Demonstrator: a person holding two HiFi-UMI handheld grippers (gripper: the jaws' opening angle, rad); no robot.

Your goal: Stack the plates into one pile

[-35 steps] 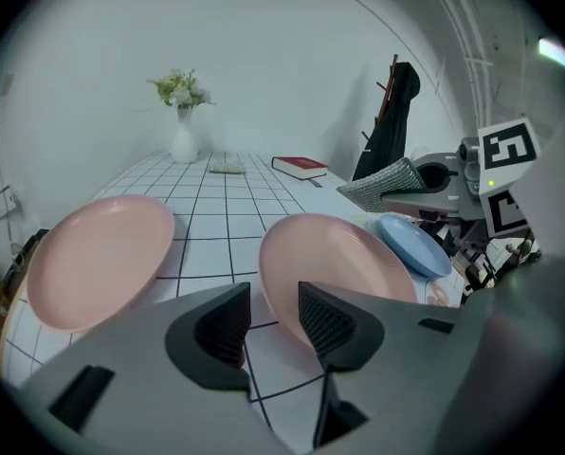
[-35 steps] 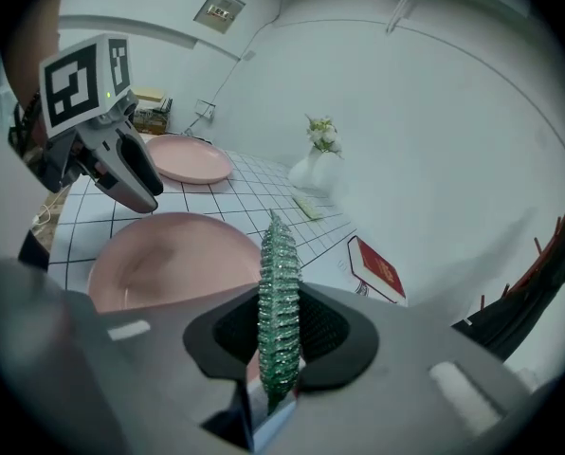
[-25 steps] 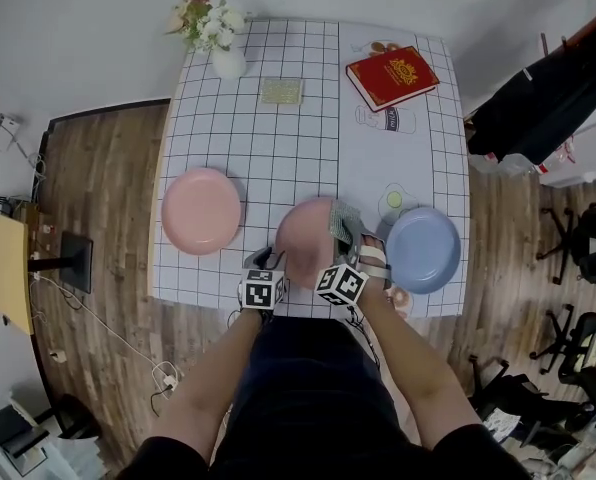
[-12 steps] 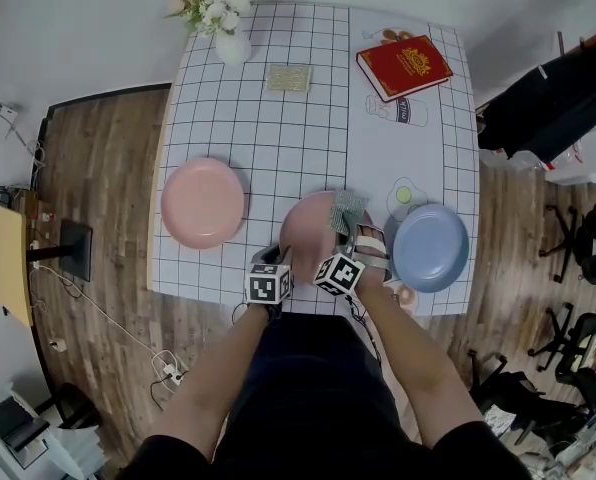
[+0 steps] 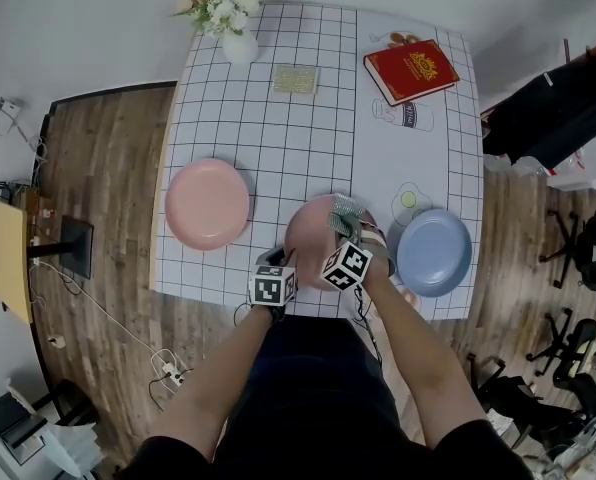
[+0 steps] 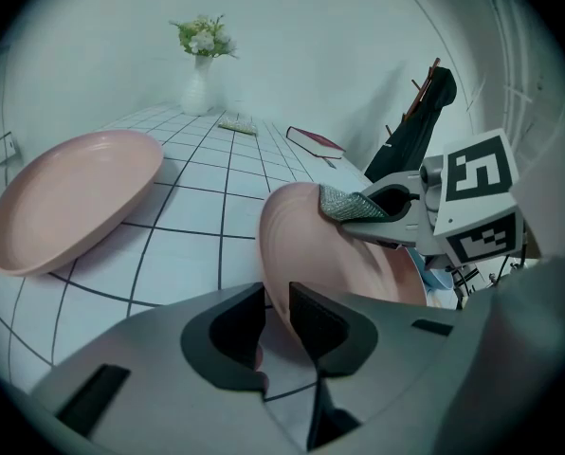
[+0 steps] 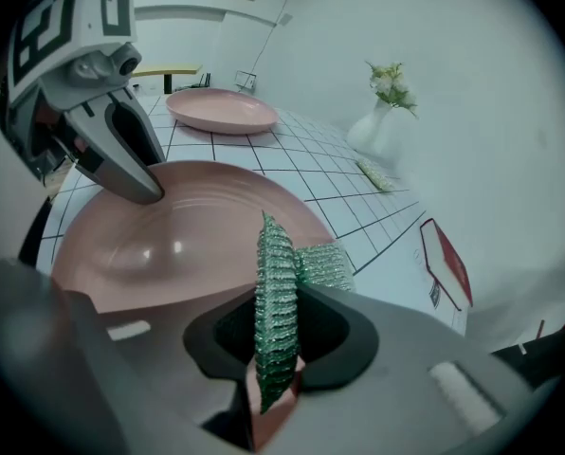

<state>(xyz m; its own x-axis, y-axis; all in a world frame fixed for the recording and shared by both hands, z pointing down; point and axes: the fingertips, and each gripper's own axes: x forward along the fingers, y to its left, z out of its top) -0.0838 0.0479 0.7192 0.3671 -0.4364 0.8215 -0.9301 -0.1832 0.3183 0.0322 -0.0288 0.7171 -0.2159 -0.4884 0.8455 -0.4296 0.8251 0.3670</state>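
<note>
Three plates lie on the checked table: a pink plate [image 5: 207,204] at the left, a second pink plate [image 5: 316,230] near the front edge, and a blue plate [image 5: 434,251] at the right. My left gripper [image 5: 278,265] has just been closing, and its jaws now pinch the near rim of the middle pink plate [image 6: 335,263]. My right gripper [image 5: 354,240] is over that plate's right side, shut on a green glittery cloth [image 7: 275,292]. The left gripper's fingers [image 7: 131,164] rest on the plate's [image 7: 169,240] edge.
A red book [image 5: 418,70], a white vase of flowers [image 5: 236,40] and a small green mat [image 5: 295,80] lie at the table's far end. The left pink plate [image 6: 69,197] is beside the held one. Wooden floor surrounds the table; chairs stand at the right.
The left gripper's jaws have closed onto the middle plate's near rim. The right gripper, with the green cloth, has sunk closer to the plate.
</note>
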